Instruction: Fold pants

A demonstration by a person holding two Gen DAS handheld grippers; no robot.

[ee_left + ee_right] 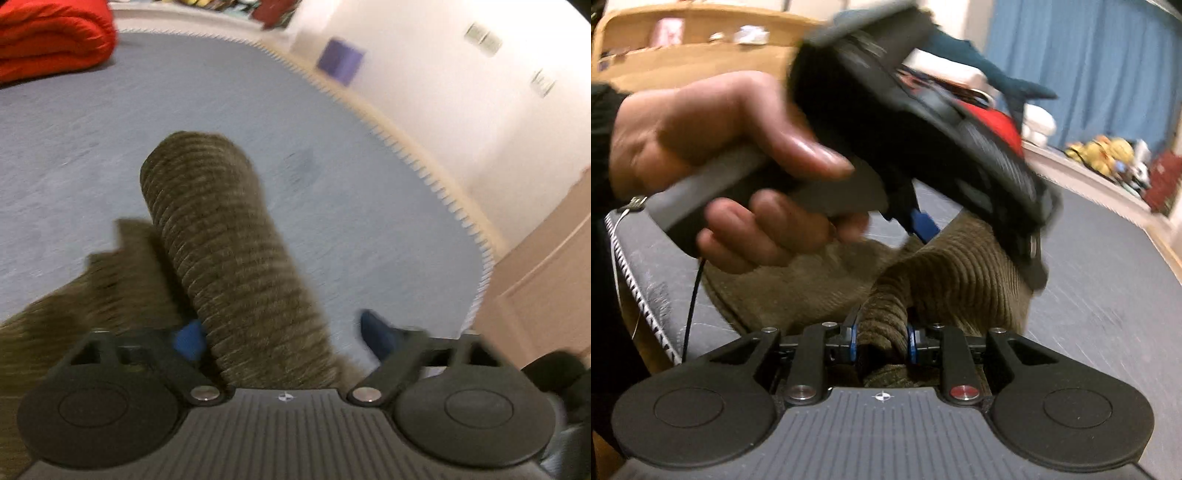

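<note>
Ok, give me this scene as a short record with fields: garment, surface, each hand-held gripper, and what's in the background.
garment: brown corduroy pants, bunched
surface: grey-blue mat
right hand-held gripper: shut on a fold of the pants
left hand-held gripper: jaws apart, pants fabric between them, grip unclear
person's hand: holding the left gripper's handle
background: red blanket, blue curtain

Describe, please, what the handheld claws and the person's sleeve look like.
Both claws, right claw and left claw, are black plastic with blue finger pads, round side discs and a ribbed grey deck. The left one has a grey handle and a thin black cable. The sleeve is dark.
</note>
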